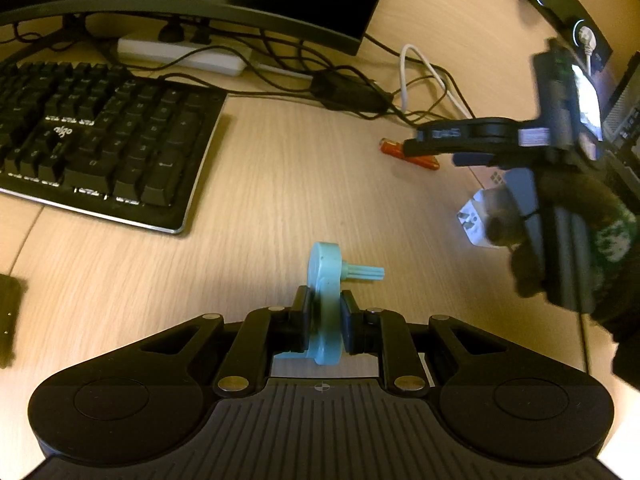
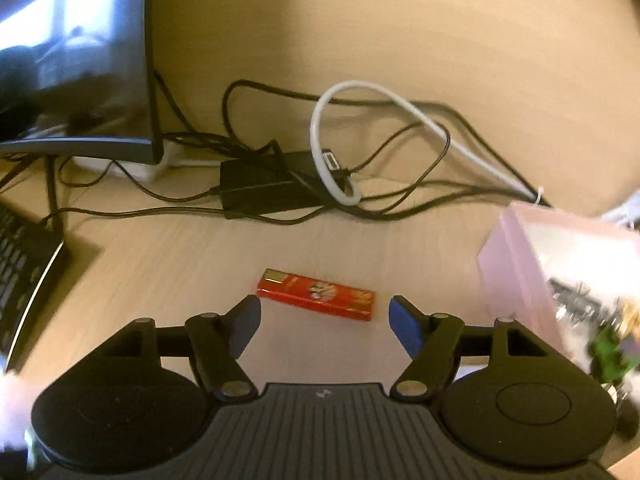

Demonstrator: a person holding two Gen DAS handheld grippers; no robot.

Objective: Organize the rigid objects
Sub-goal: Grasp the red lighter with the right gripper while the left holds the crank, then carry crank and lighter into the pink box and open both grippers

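Left tool (image 1: 326, 316) grips the teal knob (image 1: 325, 280); right tool (image 2: 324, 316) hangs open over the red lighter (image 2: 316, 294) — closing on it looks next.

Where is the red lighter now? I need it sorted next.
The red lighter lies flat on the desk, just ahead of the open right claw, nearer than the black adapter and left of the pink box.

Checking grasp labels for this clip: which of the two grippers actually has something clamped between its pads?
The left gripper: it pinches the teal disc. The right gripper stands open, the red lighter lying untouched ahead.
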